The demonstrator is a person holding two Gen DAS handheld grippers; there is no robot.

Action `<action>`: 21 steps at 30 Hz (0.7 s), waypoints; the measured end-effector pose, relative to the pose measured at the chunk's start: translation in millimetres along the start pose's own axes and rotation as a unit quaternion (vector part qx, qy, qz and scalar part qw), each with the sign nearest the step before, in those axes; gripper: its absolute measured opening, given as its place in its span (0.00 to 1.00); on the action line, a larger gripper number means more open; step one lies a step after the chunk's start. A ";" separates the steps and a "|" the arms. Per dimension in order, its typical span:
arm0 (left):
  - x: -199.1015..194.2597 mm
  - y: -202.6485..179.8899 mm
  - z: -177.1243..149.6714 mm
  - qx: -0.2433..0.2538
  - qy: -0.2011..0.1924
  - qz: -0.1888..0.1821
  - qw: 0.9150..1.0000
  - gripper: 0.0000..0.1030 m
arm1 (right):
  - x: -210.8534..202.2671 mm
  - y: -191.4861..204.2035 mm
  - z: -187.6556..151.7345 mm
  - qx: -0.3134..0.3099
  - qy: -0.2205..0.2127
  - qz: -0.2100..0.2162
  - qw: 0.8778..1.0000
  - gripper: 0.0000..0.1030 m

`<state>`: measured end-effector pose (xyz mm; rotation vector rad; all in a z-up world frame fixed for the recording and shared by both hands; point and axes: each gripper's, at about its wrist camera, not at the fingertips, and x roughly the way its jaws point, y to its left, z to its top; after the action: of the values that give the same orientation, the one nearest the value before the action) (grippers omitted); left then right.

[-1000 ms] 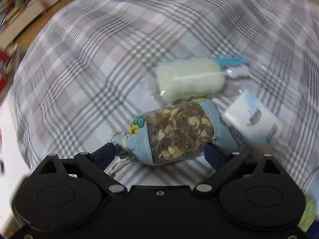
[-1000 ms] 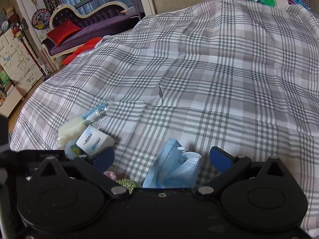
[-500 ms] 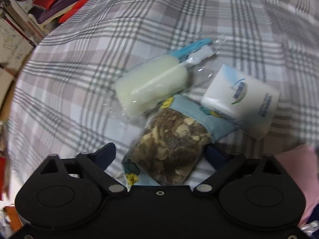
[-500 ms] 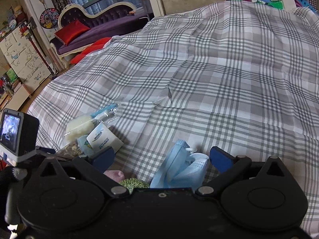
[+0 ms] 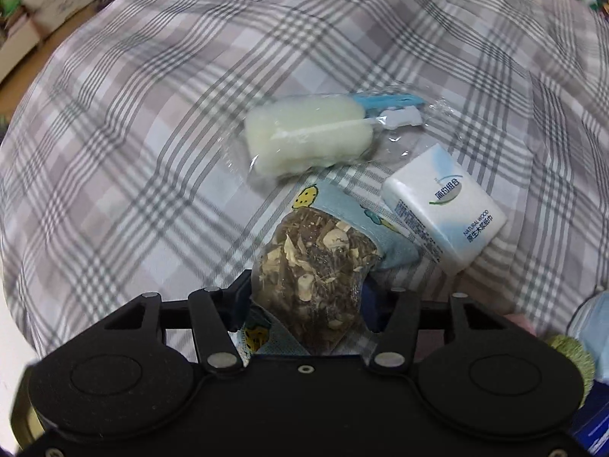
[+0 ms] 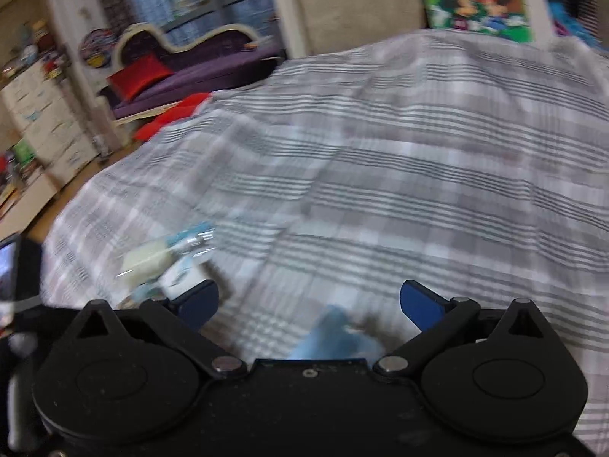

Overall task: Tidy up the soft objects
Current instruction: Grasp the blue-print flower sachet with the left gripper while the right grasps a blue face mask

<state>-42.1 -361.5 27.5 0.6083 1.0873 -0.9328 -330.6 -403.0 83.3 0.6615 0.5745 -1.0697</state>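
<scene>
- On my left view, a wrapped sponge brush (image 5: 308,135) lies at upper centre on the plaid bed cover (image 5: 152,152), with a white tissue pack (image 5: 443,215) to its lower right, right next to the herb pouch (image 5: 316,278).
- A green fuzzy thing (image 5: 571,354) peeks in at the right edge.
- My left gripper (image 5: 304,304) is closing: the pouch sits between the fingers, both pads against its lower end.
- On my blurred right view, the right gripper (image 6: 308,302) has its fingers wide apart, with a blue face mask (image 6: 335,337) low between them, unclamped.
</scene>
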 end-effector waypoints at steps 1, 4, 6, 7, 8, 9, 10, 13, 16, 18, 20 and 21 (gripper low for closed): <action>-1.0 1.7 -0.4 -0.006 0.001 -0.002 1.000 0.51 | 2.1 -5.0 1.3 0.007 0.003 -0.006 1.000 0.99; -6.5 5.7 -1.5 -0.023 0.000 -0.008 1.000 0.50 | 10.0 -14.2 2.4 0.021 0.022 -0.004 1.000 0.99; -8.6 7.6 -0.2 -0.029 0.001 -0.011 1.000 0.50 | 14.3 -10.8 0.8 0.009 0.038 0.007 0.999 0.99; -10.3 8.4 -0.4 -0.032 0.000 -0.012 0.999 0.50 | 16.4 -7.1 -0.8 -0.002 0.044 0.009 0.999 0.99; -12.1 9.1 -1.4 -0.036 -0.002 -0.013 0.999 0.50 | 19.2 -2.0 -2.4 -0.017 0.051 0.006 0.999 0.99; -13.5 10.1 -2.2 -0.039 -0.003 -0.014 0.999 0.50 | 22.8 3.4 -4.1 -0.034 0.057 -0.001 0.998 0.99; -15.2 11.1 -3.0 -0.042 -0.005 -0.017 0.999 0.50 | 25.7 9.1 -7.8 -0.051 0.061 -0.009 0.997 0.99; -20.7 14.3 -4.6 -0.050 -0.008 -0.025 0.998 0.50 | 36.9 23.6 -17.1 -0.090 0.085 -0.035 0.992 0.98; -27.0 17.2 -6.7 -0.055 -0.010 -0.030 0.998 0.50 | 46.7 28.9 -24.2 -0.116 0.102 -0.066 0.986 0.75; -32.7 19.6 -8.5 -0.061 -0.011 -0.035 0.997 0.50 | 50.9 27.7 -25.3 -0.115 0.115 -0.070 0.984 0.48; -39.8 22.7 -10.9 -0.066 -0.014 -0.041 0.997 0.50 | 49.5 21.8 -22.1 -0.098 0.121 -0.050 0.987 0.34; -43.9 24.4 -12.3 -0.070 -0.015 -0.043 0.996 0.50 | 46.1 18.7 -19.5 -0.086 0.114 -0.041 0.989 0.34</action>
<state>-33.8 -325.0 63.3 0.4336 1.1492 -0.9283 -298.3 -410.2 41.3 0.6154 0.8887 -1.0145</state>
